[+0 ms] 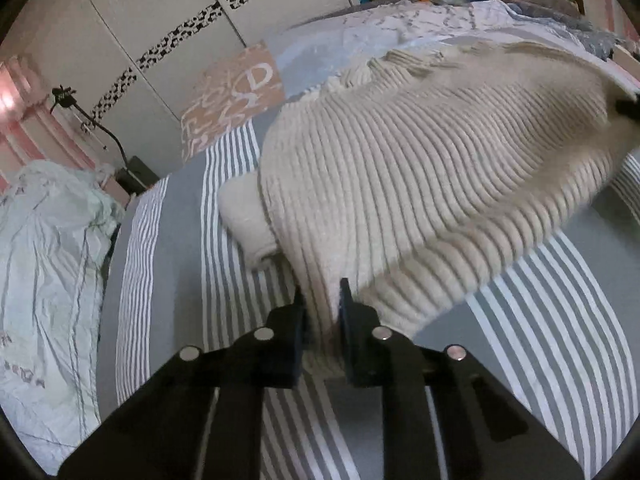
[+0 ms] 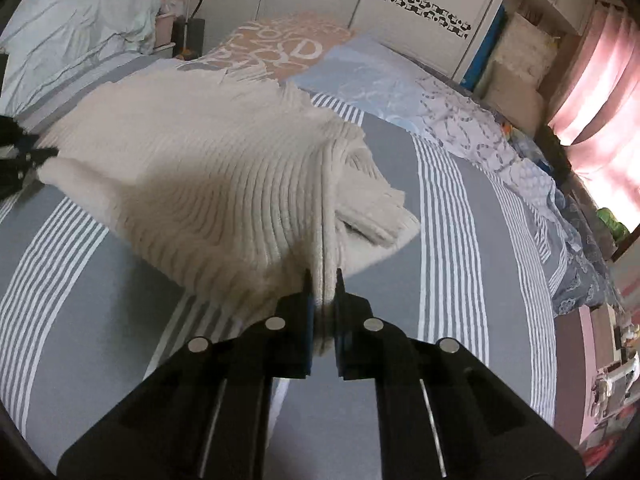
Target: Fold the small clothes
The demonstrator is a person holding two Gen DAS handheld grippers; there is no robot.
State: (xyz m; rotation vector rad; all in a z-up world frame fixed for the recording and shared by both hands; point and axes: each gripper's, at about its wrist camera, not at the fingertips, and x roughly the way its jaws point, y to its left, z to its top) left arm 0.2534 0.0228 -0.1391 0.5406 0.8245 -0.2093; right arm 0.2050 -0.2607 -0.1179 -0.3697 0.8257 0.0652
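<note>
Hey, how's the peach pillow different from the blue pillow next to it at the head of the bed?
The peach pillow carries large white lettering; the blue pillow has a faint pale swirl pattern. The peach pillow lies nearer the dark lamp base; the blue pillow lies toward the pink curtains. Both lie flat beyond the cream ribbed sweater, which both tongs grip.

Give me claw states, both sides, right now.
Left claw: shut on the beige ribbed sweater, hem corner pinched.
Right claw: shut on the same sweater, opposite corner, lifted off the striped bedspread.
</note>
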